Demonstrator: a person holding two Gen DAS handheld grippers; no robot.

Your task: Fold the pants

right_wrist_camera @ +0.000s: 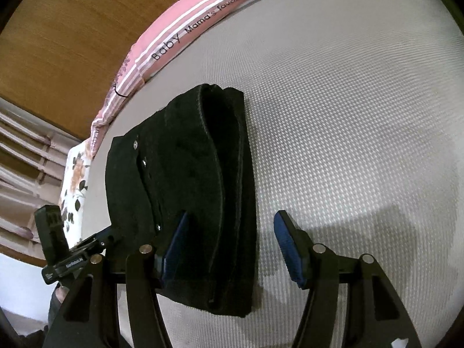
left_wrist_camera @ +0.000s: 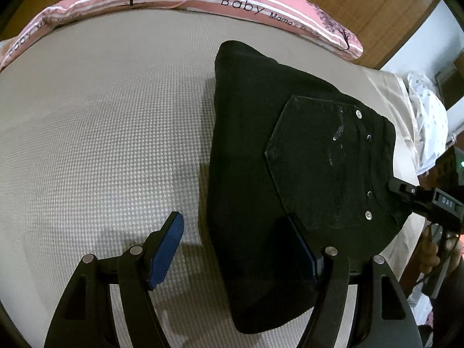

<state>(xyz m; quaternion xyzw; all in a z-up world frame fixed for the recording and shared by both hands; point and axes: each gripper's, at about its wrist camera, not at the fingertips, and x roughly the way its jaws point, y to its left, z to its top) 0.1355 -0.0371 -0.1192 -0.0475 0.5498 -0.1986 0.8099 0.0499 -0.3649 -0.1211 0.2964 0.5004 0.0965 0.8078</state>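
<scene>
Left wrist view: black pants lie folded at centre-right on the bedspread. The left gripper stands wide open, holding nothing.

Right wrist view: the right gripper is likewise open and empty over the bundle's lower edge. Judgement: square the edges and press flat before withdrawing.

Folded black pants between spread tongs
</scene>
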